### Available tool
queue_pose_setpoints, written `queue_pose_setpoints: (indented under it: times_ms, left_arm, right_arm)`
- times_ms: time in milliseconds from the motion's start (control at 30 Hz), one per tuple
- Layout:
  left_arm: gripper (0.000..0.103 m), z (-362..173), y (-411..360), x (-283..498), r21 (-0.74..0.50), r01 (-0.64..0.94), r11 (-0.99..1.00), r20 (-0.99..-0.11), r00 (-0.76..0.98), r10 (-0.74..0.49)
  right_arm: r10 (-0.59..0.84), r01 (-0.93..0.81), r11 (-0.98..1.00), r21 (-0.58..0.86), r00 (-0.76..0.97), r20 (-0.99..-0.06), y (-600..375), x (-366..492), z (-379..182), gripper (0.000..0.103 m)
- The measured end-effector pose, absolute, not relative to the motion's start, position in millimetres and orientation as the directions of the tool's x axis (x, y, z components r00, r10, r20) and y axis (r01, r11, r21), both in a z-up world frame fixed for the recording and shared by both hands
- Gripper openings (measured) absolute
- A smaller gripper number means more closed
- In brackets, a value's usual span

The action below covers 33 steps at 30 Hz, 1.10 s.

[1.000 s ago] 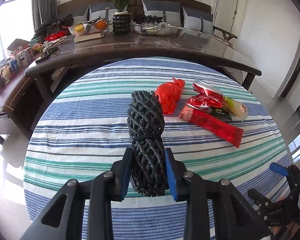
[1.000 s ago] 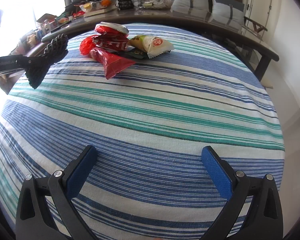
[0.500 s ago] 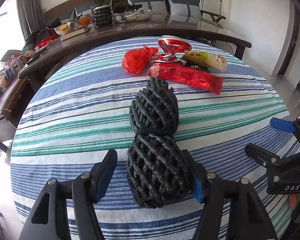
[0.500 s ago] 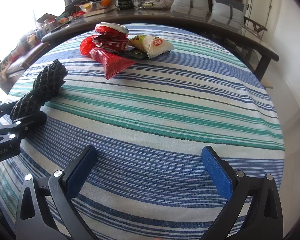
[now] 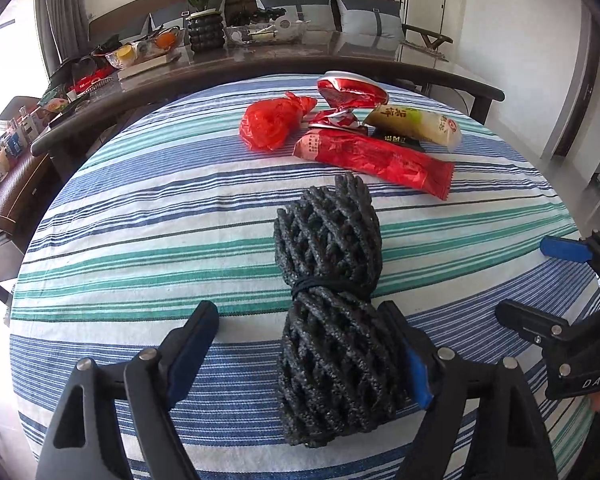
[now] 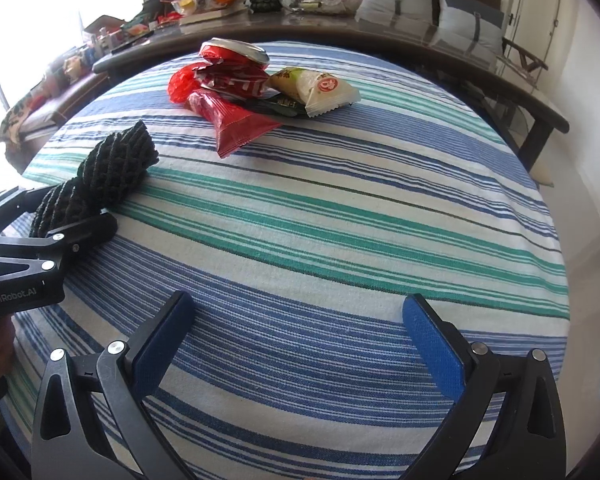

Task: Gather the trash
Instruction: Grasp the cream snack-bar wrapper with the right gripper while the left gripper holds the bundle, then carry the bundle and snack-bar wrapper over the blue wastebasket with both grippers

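Observation:
A black foam-net bundle (image 5: 332, 288) tied with a band lies on the striped tablecloth (image 5: 140, 240). My left gripper (image 5: 300, 340) is open; the bundle lies between its fingers and touches the right one. The bundle also shows in the right wrist view (image 6: 100, 176). Beyond it lies a trash pile: a red plastic bag (image 5: 272, 122), a long red wrapper (image 5: 376, 158), a crushed red can (image 5: 350, 90) and a green-white snack pack (image 5: 416, 122). My right gripper (image 6: 296, 340) is open and empty over the near tablecloth.
A dark curved table (image 5: 260, 60) behind holds a potted plant (image 5: 204, 20), bowls and clutter. A sofa with grey cushions (image 5: 364, 16) stands at the back wall. The round table's edge drops off at left and right.
My left gripper has lowered the black bundle onto the cloth and opened, letting it go. The right gripper has not moved.

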<state>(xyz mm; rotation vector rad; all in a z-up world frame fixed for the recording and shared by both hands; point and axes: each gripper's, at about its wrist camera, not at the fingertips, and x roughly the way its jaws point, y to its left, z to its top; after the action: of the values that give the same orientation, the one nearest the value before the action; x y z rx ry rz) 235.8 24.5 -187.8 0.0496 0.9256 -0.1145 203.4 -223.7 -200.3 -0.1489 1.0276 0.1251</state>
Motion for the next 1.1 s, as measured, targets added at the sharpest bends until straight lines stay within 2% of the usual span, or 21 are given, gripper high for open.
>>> queue_pose_setpoints:
  times_ms: [100,233,300,467,567,633,667,800,967,1100]
  left_arm:
    - [0.085,-188,24,236,-0.005,0.122,0.992,-0.8,0.595,-0.078]
    - [0.092,-189,22,240,-0.003,0.134,0.991,-0.805,0.587,-0.082]
    - [0.095,-190,21,242,-0.003,0.138,0.99,-0.808,0.584,-0.084]
    - [0.098,-190,20,246,-0.004,0.142,0.99,-0.81,0.58,-0.086]
    - [0.099,-190,19,248,-0.004,0.143,0.99,-0.811,0.578,-0.087]
    - [0.099,-190,19,248,-0.004,0.144,0.99,-0.811,0.578,-0.087]
    - [0.099,-190,19,248,-0.004,0.143,0.99,-0.811,0.578,-0.087]
    - [0.099,-190,19,248,-0.004,0.143,0.99,-0.811,0.578,-0.087]
    - [0.099,-190,19,248,-0.003,0.144,0.99,-0.811,0.578,-0.087]
    - [0.099,-190,19,248,-0.004,0.144,0.99,-0.811,0.578,-0.087]
  right_arm:
    - [-0.027,-0.171,0.973,-0.156,0.584,-0.811,-230,231,-178,0.102]
    - [0.023,-0.249,0.957,-0.149,0.578,-0.816,-223,285,-149,0.099]
    - [0.034,-0.304,0.941,-0.151,0.528,-0.848,-211,314,-149,0.083]
    - [0.01,-0.332,0.93,-0.159,0.454,-0.891,-199,361,-161,0.077]
    - [0.006,-0.316,0.938,-0.139,0.419,-0.908,-204,370,-169,0.07]
    - [0.026,-0.311,0.944,-0.109,0.401,-0.916,-209,370,-172,0.041]
    - [0.039,-0.305,0.948,-0.092,0.4,-0.916,-213,368,-171,0.02]
    - [0.046,-0.211,0.976,-0.062,0.475,-0.879,-236,343,-154,0.018]
    - [-0.028,-0.026,0.999,-0.048,0.496,-0.868,-280,281,-145,0.018]
    - [-0.046,-0.014,0.998,-0.06,0.48,-0.876,-283,221,-161,0.018]
